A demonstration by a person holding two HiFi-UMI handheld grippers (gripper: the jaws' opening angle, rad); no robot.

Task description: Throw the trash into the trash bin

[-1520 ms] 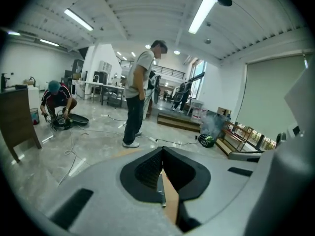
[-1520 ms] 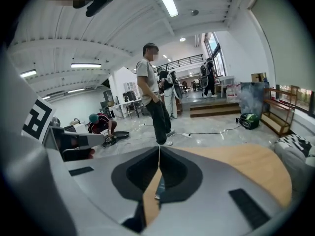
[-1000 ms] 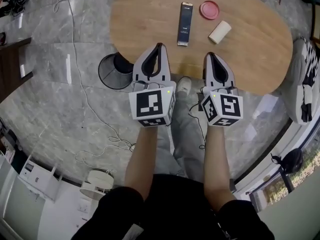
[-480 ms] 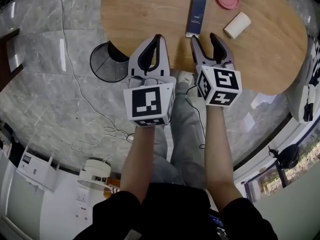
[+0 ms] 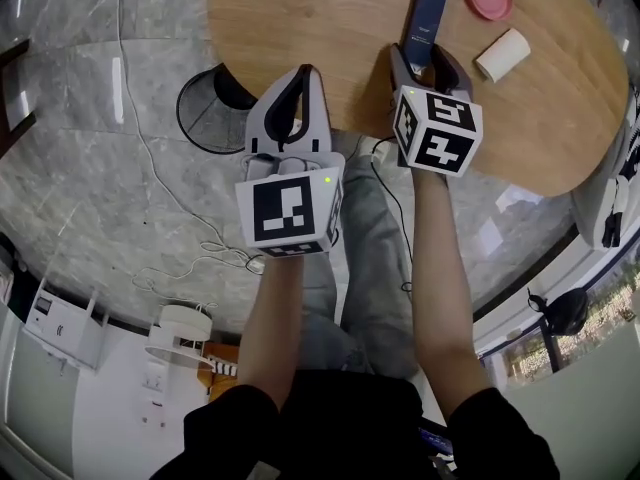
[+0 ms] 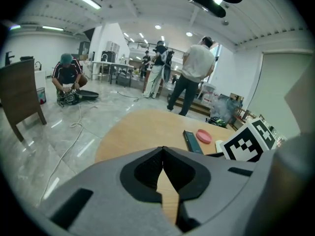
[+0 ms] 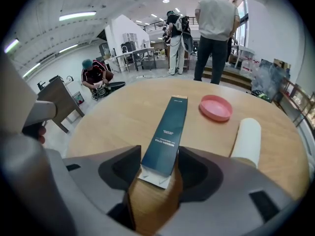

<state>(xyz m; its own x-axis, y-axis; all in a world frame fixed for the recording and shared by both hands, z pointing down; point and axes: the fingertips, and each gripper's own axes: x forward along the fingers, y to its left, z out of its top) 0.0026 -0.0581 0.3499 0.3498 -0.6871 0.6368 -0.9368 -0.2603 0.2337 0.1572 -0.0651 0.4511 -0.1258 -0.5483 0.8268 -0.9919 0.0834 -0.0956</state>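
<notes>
A long dark blue box lies flat on the round wooden table. My right gripper is open and its jaws have just been opening. The box's near end lies between them with a gap on the left side. Beyond the box sit a pink lid and a white paper roll. My left gripper is shut and empty, hovering over the table's near edge, left of the right one. A black wire trash bin stands on the floor to its left.
Cables trail over the grey marble floor. A wooden chair stands at the far left. Several people stand or crouch beyond the table. A bag lies by the table's right edge.
Both grippers have come down and forward toward the table. The right gripper, shut a second ago, now stands open around the near end of the dark box.
</notes>
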